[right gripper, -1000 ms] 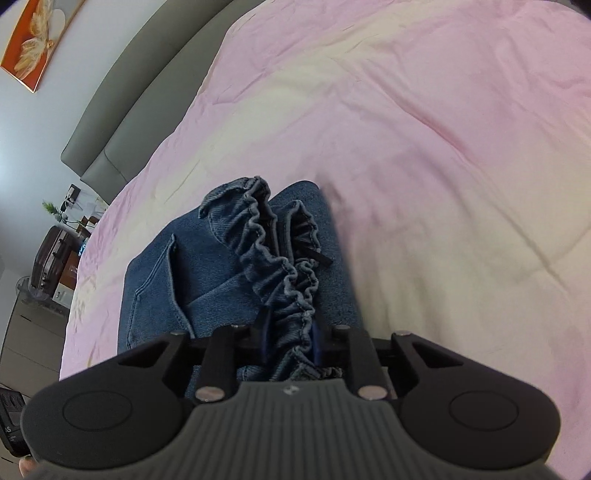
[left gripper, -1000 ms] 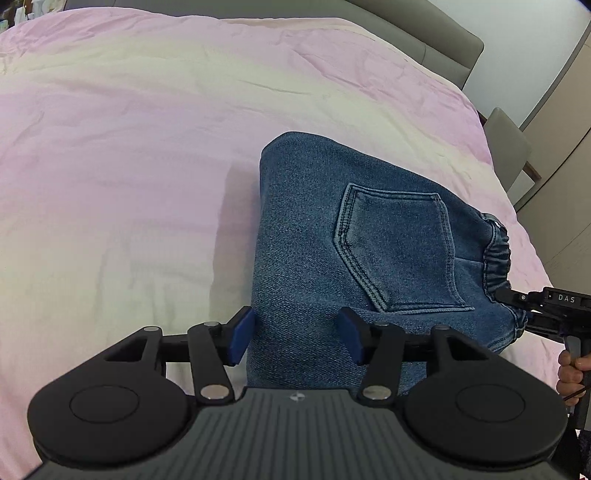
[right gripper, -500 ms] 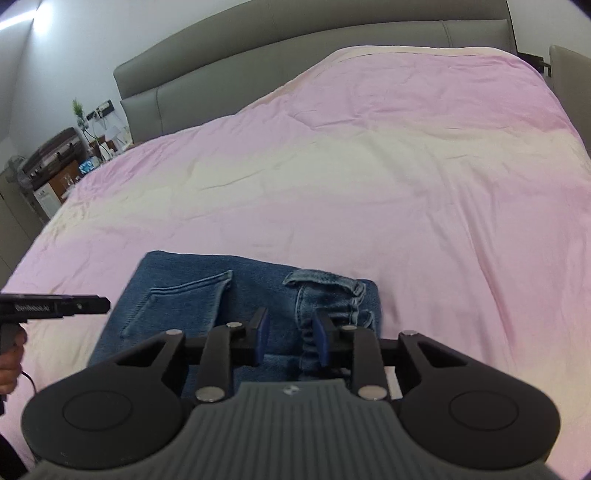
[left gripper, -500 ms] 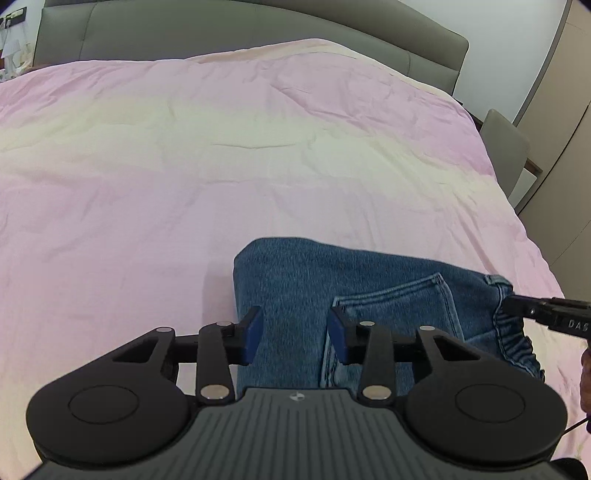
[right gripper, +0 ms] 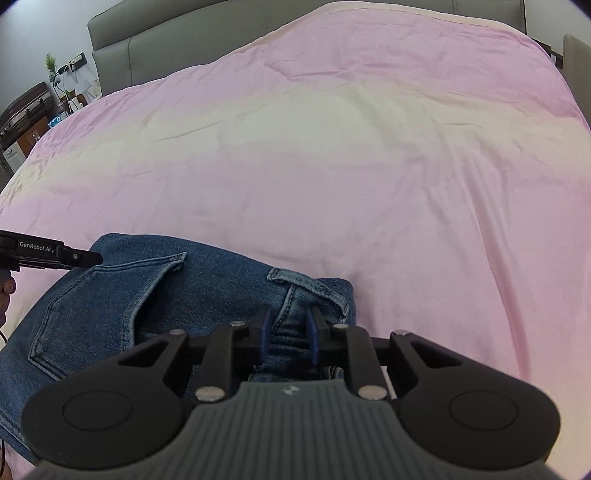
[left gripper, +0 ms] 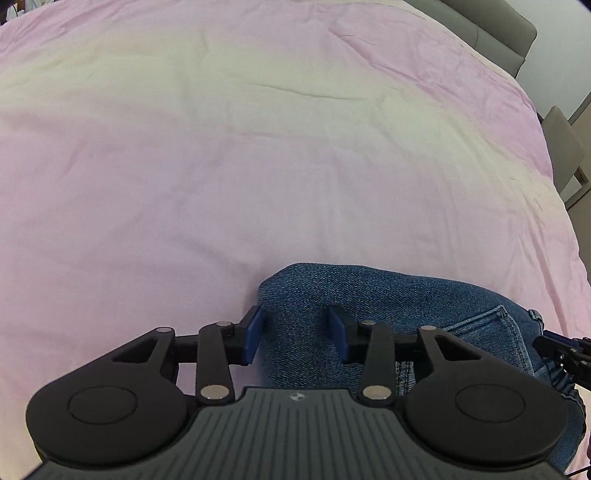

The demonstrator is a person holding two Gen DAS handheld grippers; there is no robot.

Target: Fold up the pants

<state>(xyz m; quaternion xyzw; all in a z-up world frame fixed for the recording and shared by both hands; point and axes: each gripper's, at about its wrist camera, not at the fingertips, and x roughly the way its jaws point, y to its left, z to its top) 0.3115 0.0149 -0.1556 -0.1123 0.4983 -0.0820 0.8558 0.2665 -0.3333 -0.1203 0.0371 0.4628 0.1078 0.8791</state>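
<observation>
Folded blue denim pants (left gripper: 388, 295) lie on the pink bedspread (left gripper: 258, 147), back pocket (right gripper: 99, 295) up. My left gripper (left gripper: 295, 334) is open above the folded edge, blue pads either side, nothing held. My right gripper (right gripper: 287, 332) stands over the waistband end (right gripper: 314, 288) with a narrow gap between its pads; denim shows in the gap, not clearly pinched. The left gripper's tip shows in the right wrist view (right gripper: 74, 256); the right gripper's tip shows at the left wrist view's right edge (left gripper: 557, 347).
The pink and cream bedspread (right gripper: 332, 147) stretches far ahead. A grey headboard (right gripper: 184, 33) is at the back. A bedside stand with clutter (right gripper: 33, 114) is at far left; a grey chair (left gripper: 565, 147) at the right.
The right gripper let go of the bunched waistband, which now lies flat. Both grippers pulled back and up from the pants, which lie lower in each view.
</observation>
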